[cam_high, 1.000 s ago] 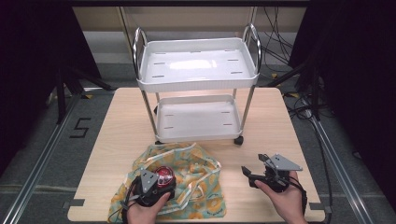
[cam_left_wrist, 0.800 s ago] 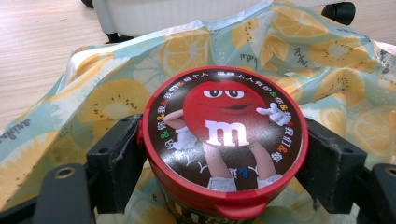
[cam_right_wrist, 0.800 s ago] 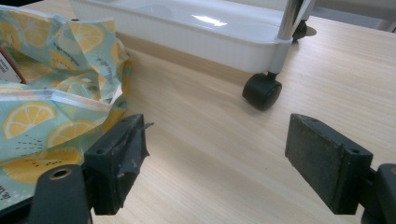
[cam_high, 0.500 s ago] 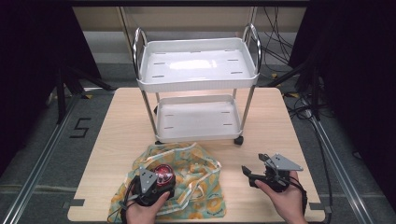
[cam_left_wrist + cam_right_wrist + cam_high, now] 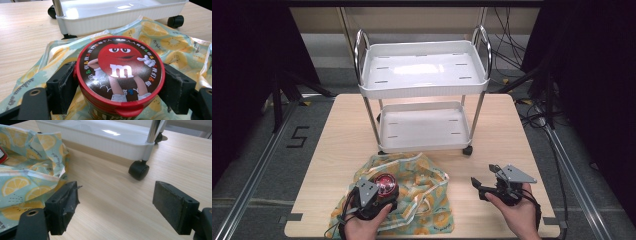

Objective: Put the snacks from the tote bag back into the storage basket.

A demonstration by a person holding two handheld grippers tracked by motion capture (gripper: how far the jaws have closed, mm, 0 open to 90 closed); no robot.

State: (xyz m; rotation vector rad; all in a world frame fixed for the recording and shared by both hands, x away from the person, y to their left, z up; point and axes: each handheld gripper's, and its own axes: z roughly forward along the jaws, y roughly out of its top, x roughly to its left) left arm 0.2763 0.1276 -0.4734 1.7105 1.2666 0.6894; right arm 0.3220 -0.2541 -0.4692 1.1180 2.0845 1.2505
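Up close, the left tool (image 5: 120,82) has its two black jaws pressed against opposite sides of a round candy tub (image 5: 120,75), just below the red rim of its lid, so the tub sits squarely between them and is gripped. The lid faces up and carries a red cartoon candy figure ringed with small coloured lettering. In the high view the same tool (image 5: 379,192) and tub (image 5: 385,185) are at the near left of the bench (image 5: 337,140), with the person's left hand (image 5: 364,225) behind them. Beneath the tub lies a crumpled lemon-print cloth (image 5: 175,47), pale green with yellow fruit slices, spread over the near middle of the bench.

To the right, the right tool (image 5: 116,205) hovers low over bare wood with its jaws wide apart and nothing between them; the edge of the cloth (image 5: 30,182) lies just beside its left jaw. Beyond both tools stands a white two-shelf cart (image 5: 424,90) on black wheels (image 5: 139,170), its lower tray (image 5: 120,12) just behind the cloth.
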